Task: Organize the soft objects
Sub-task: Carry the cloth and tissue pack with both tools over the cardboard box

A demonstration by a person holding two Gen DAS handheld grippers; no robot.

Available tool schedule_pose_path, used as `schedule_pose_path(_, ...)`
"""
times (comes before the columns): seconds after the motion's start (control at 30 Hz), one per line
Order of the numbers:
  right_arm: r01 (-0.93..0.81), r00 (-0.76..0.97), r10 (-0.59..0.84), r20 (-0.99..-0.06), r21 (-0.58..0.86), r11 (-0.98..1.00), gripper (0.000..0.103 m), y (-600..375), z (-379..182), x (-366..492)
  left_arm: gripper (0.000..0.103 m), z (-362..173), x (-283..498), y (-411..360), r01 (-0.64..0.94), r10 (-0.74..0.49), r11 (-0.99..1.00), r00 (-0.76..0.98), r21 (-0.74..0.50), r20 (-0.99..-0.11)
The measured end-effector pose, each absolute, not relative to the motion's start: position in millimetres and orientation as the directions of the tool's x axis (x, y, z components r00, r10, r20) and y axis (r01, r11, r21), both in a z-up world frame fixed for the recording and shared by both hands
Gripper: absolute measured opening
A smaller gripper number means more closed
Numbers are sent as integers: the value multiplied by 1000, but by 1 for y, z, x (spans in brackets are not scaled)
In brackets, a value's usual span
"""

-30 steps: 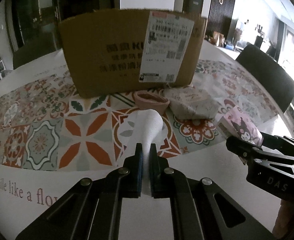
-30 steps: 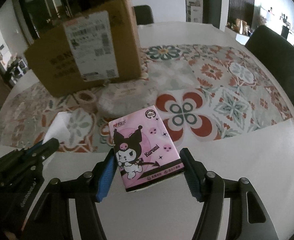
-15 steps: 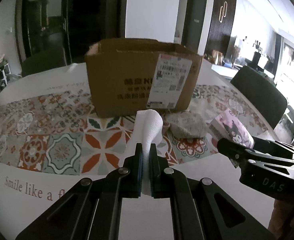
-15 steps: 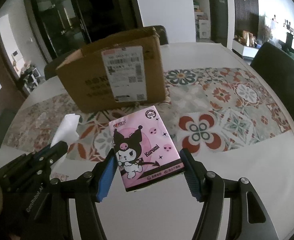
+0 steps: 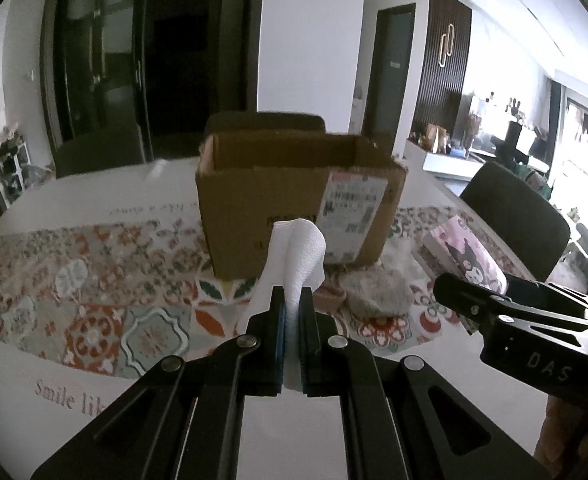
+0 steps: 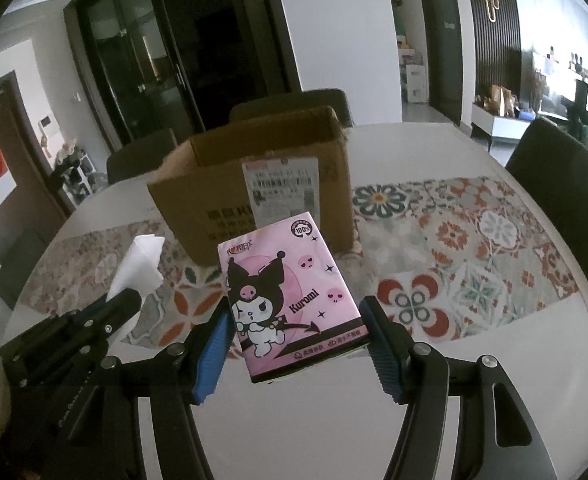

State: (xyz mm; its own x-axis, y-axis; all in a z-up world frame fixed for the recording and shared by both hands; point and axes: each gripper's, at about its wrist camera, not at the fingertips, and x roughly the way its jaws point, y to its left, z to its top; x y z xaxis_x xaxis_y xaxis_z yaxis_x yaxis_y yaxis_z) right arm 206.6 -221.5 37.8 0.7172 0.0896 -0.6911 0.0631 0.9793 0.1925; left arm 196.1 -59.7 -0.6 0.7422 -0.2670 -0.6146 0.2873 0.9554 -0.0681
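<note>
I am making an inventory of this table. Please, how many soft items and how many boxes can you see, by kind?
White cloth: 1
Pink tissue pack: 1
Grey wrapped pack: 1
Pink roll: 1
Cardboard box: 1
Total: 5

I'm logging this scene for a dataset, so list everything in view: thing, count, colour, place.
cardboard box: one, brown, open top, on the table behind the other items
white tissue: one, white, pinched in the left gripper
pink tissue pack: one, pink with cartoon print, between the right gripper's pads
grey wrapped pack: one, grey-white, on the runner before the box
patterned runner: one, red, green and grey, across the table
table: one, white
chairs: several, dark, around the table
left gripper: one, black, shut
right gripper: one, black, blue pads
</note>
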Motion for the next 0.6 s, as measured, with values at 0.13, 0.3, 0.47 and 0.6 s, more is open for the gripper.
schedule_pose_path(0.13, 54, 736, 93, -670, 196, 979, 64, -221, 49, 213, 8, 13, 202, -58, 285, -268, 956, 760, -67, -593)
schedule_pose_path(0.3, 44, 759, 93, -645, 193, 980, 64, -219, 64, 223, 8, 26, 210, -55, 281, -265, 958, 776, -63, -572)
schedule_pose_path(0.47, 33, 775, 93, -625, 187, 982, 64, -218, 74, 233, 8, 37, 220, -55, 281, -260, 959, 795, -47, -548)
schedule_pose_path(0.6, 23, 786, 97, -610, 185, 982, 64, -218, 81, 244, 8, 45, 230, -56, 281, -258, 959, 807, -39, -531)
